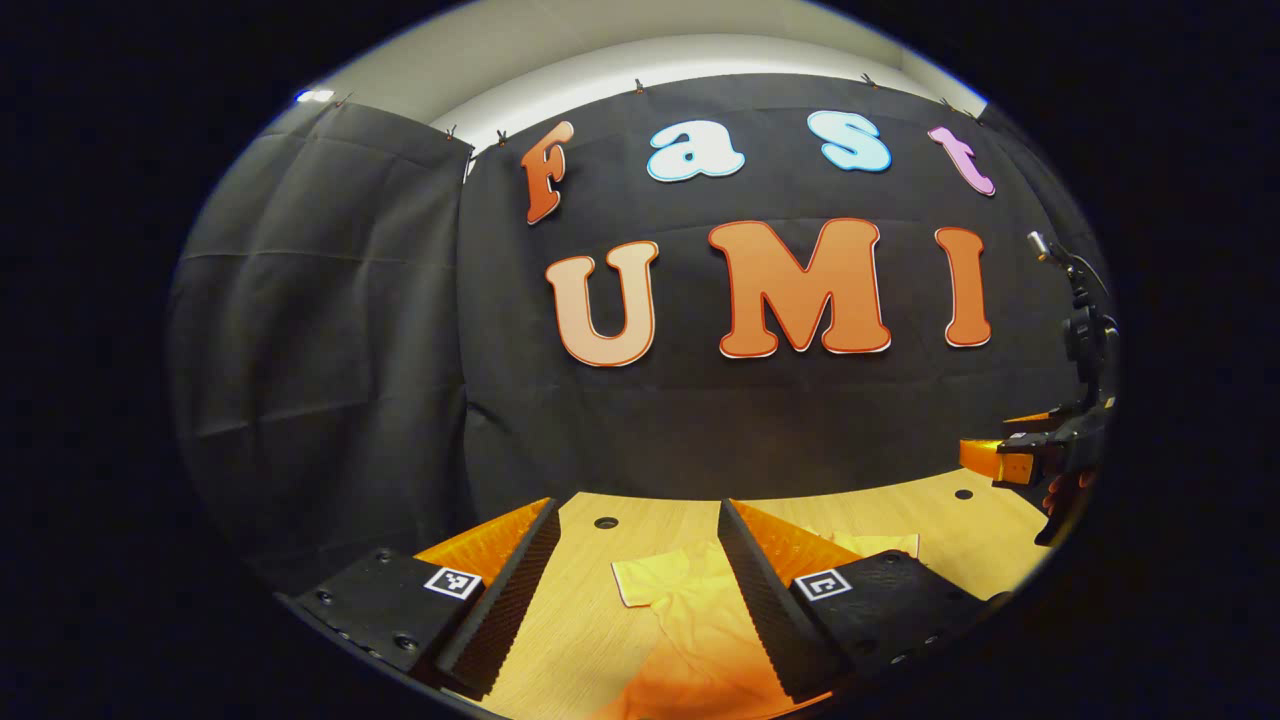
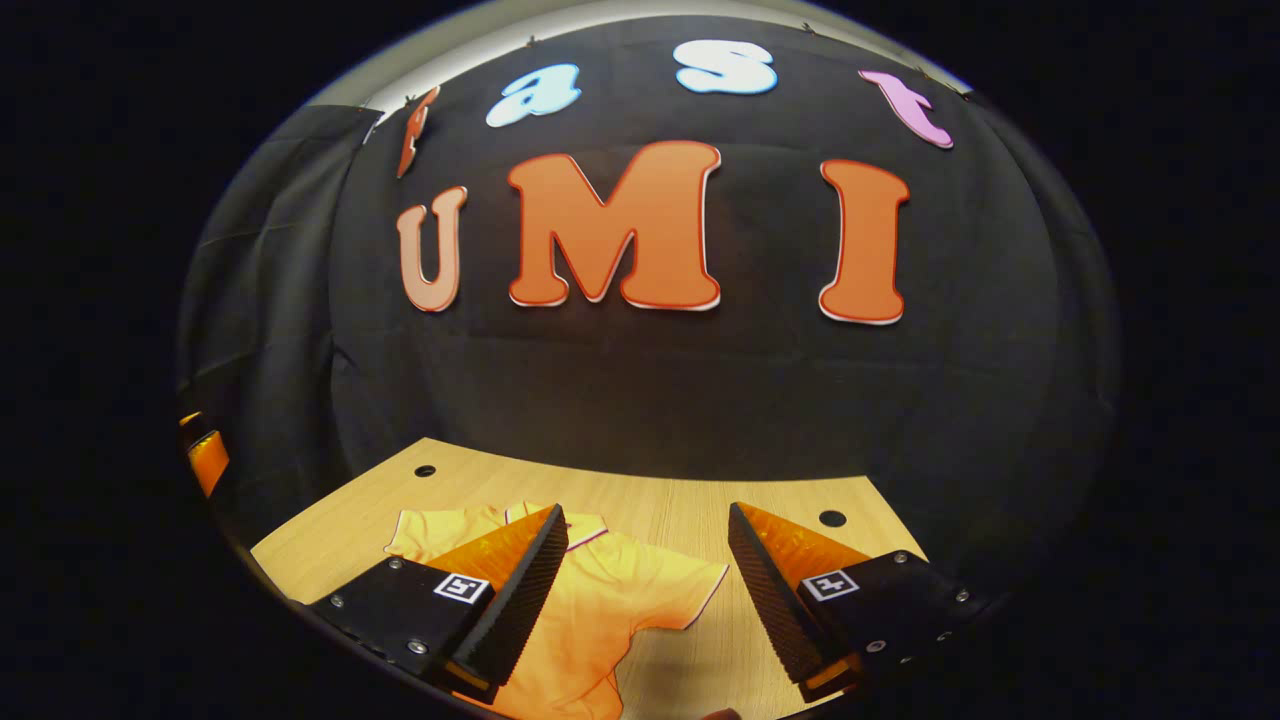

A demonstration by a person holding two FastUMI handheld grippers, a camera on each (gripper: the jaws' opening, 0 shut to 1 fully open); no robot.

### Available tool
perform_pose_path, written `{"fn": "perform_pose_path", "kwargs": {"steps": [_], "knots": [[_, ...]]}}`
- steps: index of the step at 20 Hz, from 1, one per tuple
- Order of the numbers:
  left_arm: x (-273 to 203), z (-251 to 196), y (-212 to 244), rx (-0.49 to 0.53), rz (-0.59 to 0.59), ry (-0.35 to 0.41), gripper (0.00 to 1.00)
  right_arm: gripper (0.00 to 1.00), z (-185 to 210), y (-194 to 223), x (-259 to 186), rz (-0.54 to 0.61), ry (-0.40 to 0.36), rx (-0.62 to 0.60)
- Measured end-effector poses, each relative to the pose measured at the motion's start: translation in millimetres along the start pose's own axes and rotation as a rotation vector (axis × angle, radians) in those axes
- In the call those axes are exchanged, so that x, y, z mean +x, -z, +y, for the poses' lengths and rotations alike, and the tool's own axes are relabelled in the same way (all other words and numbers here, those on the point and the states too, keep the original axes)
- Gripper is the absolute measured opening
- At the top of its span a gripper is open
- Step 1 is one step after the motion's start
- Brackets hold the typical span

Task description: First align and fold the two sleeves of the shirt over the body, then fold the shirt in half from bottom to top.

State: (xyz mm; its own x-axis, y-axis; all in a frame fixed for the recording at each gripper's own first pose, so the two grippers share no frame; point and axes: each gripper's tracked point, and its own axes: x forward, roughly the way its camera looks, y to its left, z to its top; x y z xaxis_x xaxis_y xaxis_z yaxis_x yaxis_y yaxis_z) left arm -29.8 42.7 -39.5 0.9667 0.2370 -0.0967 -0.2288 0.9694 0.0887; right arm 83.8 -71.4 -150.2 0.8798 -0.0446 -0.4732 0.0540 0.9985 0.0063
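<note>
A: Largest first?
B: Black cloth wall (image 2: 650, 390) at the far side, hanging behind everything, draped and creased at the left.

A: Next down?
B: Wooden table (image 2: 680, 500), pale grain, running up to the wall. Small dark round holes in the top: one at the far left (image 2: 425, 470) and one at the far right (image 2: 832, 518) in the right gripper view.

A: And the shirt?
B: Yellow shirt (image 2: 610, 600), lying flat on the table, near side. Collar toward the wall, with a thin dark trim line. One short sleeve (image 2: 690, 585) spread out to the right, unfolded, seen in the right gripper view. Other sleeve (image 1: 650, 580) spread out to the left, seen between the fingers in the left gripper view. Body of the shirt trailing off toward the near edge.

A: Tools?
B: Left gripper (image 1: 640, 590), fingers spread wide, holding nothing, raised above the shirt's left sleeve. Right gripper (image 2: 645, 590), likewise spread apart, holding nothing, poised over the right shoulder and sleeve. Contact with the cloth: cannot tell for sure, though both look clear of it.

A: Anything smaller?
B: Square black-and-white marker (image 2: 461, 588) on each finger base. At the far right edge of the left gripper view, the other gripper seen farther off, held by a hand (image 1: 1065, 490).
</note>
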Motion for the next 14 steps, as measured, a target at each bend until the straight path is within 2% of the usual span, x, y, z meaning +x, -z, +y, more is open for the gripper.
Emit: {"fn": "perform_pose_path", "kwargs": {"steps": [5,9,14], "knots": [[-10,14,17,0.01,0.046,-0.067,0.98,0.98,-9,43,41,0.202,-0.016,0.096],[-15,15,25,0.014,0.069,-0.071,0.98,0.98,-18,65,63,0.29,0.005,0.093],[8,22,39,0.002,0.107,-0.056,0.98,0.98,-28,94,94,0.436,0.05,0.097]]}}
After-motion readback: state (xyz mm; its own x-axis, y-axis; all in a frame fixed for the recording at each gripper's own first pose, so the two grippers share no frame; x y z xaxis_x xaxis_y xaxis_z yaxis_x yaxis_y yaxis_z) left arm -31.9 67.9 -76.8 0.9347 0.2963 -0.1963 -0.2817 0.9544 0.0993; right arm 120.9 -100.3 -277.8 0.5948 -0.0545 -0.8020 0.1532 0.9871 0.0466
